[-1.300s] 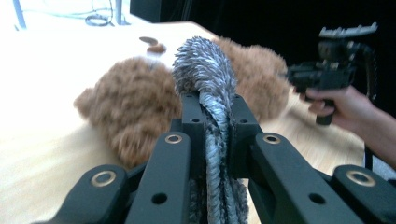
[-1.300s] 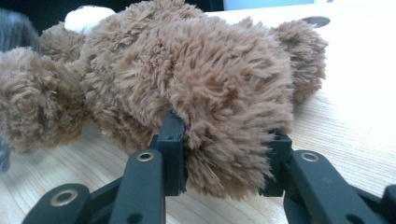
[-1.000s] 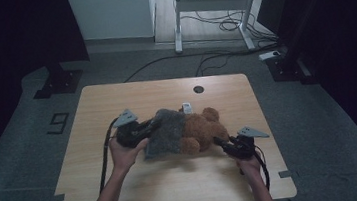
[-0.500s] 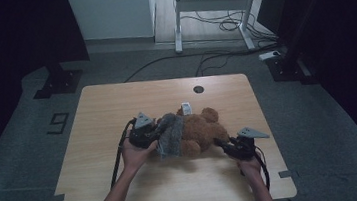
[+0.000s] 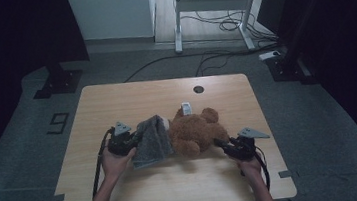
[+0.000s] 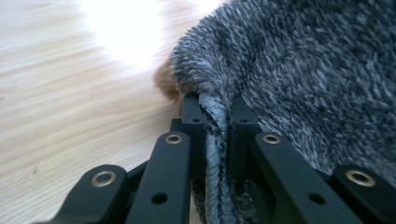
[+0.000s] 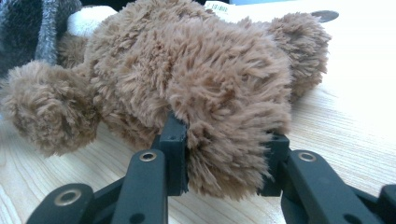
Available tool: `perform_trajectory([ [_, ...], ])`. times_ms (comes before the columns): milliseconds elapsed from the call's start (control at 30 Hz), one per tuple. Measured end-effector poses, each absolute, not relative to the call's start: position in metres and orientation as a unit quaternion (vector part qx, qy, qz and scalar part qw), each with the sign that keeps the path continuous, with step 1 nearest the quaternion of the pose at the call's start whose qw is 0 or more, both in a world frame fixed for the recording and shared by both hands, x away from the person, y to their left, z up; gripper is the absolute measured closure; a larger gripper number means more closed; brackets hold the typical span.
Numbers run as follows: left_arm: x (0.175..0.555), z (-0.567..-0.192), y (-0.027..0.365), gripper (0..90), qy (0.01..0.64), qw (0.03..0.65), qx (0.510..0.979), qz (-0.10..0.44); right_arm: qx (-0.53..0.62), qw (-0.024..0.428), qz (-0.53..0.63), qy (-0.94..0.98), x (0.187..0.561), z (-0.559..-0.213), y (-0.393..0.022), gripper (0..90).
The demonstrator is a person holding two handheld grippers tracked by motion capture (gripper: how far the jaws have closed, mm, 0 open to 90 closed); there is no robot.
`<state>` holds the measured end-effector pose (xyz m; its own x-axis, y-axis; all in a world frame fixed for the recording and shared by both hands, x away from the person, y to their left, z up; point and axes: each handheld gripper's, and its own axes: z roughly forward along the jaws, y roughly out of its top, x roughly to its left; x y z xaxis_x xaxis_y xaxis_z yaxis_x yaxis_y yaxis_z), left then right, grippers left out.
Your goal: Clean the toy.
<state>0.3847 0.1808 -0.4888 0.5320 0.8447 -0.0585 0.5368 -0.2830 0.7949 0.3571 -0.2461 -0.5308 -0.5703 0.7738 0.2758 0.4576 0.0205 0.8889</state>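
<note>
A brown teddy bear [image 5: 195, 131] lies on its side in the middle of the wooden table [image 5: 131, 98]. A grey fleecy cloth [image 5: 151, 139] is draped over its left end. My left gripper [image 5: 129, 142] is shut on the hemmed edge of the grey cloth [image 6: 219, 126], low over the table; a bit of brown fur [image 6: 164, 84] peeks from under the cloth. My right gripper [image 5: 221, 143] is shut on a limb of the teddy bear [image 7: 224, 140] at the bear's right end, its jaws sunk into the fur just above the tabletop.
A small white tag or box [image 5: 186, 108] sits just behind the bear. A round cable hole [image 5: 198, 89] is in the table's far side. A desk frame [image 5: 217, 6] and cables [image 5: 219, 26] stand on the floor beyond.
My left gripper has swung right and then sunk toward the table, pulling the grey cloth along over the bear's left end. The right gripper and the bear have kept still.
</note>
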Motion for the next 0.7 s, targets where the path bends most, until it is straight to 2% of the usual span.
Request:
perform_trajectory([
  [233, 0.374, -0.459, 0.172, 80.4, 0.423, 0.446, 0.762, 0.205, 0.439, 0.144, 0.548, 0.697, 0.357, -0.530, -0.246, 63.8],
  [400, 0.373, -0.435, 0.132, 80.4, 0.376, 0.468, 0.772, 0.207, 0.436, 0.144, 0.548, 0.699, 0.357, -0.530, -0.246, 63.8],
  [433, 0.376, -0.431, 0.114, 80.4, 0.364, 0.475, 0.776, 0.198, 0.436, 0.144, 0.548, 0.699, 0.357, -0.530, -0.246, 63.9],
  [567, 0.382, -0.432, 0.089, 80.4, 0.351, 0.485, 0.782, 0.174, 0.436, 0.142, 0.549, 0.698, 0.357, -0.531, -0.246, 63.9],
  [700, 0.387, -0.448, 0.057, 79.9, 0.337, 0.476, 0.798, 0.152, 0.437, 0.141, 0.550, 0.698, 0.357, -0.532, -0.247, 63.8],
])
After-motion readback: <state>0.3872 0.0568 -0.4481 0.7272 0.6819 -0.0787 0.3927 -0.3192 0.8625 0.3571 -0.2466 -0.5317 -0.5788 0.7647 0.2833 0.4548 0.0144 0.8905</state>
